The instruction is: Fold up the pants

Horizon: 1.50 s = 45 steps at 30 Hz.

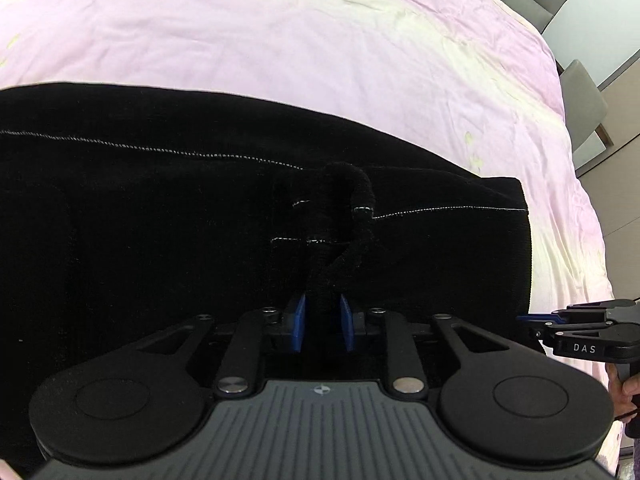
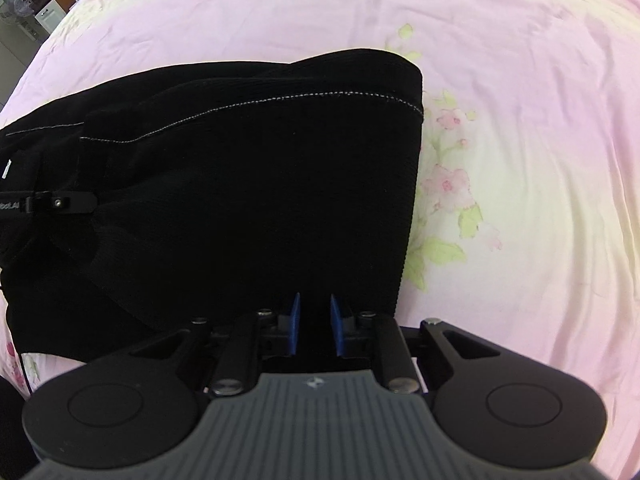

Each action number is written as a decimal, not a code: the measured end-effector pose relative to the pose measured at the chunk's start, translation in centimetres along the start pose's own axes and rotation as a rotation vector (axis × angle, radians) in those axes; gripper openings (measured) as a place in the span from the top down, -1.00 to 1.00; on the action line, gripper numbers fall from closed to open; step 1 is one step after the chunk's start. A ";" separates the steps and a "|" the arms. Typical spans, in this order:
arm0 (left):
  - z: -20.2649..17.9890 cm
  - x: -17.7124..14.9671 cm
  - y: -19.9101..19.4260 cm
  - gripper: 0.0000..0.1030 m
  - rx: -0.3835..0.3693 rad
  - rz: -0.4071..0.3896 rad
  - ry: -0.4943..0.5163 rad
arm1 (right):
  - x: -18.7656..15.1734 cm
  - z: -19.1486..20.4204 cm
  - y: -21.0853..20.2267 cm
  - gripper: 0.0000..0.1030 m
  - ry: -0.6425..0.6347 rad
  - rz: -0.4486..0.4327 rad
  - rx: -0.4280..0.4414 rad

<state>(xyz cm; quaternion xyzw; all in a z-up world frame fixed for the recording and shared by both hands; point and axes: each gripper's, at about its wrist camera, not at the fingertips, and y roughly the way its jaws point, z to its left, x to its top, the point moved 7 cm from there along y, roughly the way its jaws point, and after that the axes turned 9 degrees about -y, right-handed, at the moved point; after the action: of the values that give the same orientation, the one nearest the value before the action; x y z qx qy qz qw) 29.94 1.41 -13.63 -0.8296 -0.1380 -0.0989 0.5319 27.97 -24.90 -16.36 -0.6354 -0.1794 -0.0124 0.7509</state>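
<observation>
While pinched, black pants (image 1: 160, 208) on bedspread (image 1: 320, 32)

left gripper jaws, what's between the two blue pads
A twisted bunch of the black pants sits between the jaws of the left gripper, pinched up off the pink bedsheet. The left wrist view shows it.

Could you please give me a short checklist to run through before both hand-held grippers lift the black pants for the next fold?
1. Left hand-held gripper holds fabric: ok, a bunched fold of the black pants sits between its blue fingers.
2. Right hand-held gripper holds the near edge: cannot tell, dark fabric fills the gap.
3. Pants lie on the pink bedspread: ok.
4. Pants flat: not ok, fabric is bunched up ahead of the left hand-held gripper.
5. Grippers apart: ok.
</observation>
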 end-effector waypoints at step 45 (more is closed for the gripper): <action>-1.7 -3.3 -0.5 0.32 0.142 -0.095 0.106 | -3.0 3.8 -1.0 0.74 -0.113 0.022 -0.124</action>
<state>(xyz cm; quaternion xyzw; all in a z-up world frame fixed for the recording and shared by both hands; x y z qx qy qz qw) 26.65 -0.37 -13.54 -0.7759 -0.1554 -0.1577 0.5907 23.94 -22.06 -15.74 -0.6825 -0.2132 0.0204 0.6988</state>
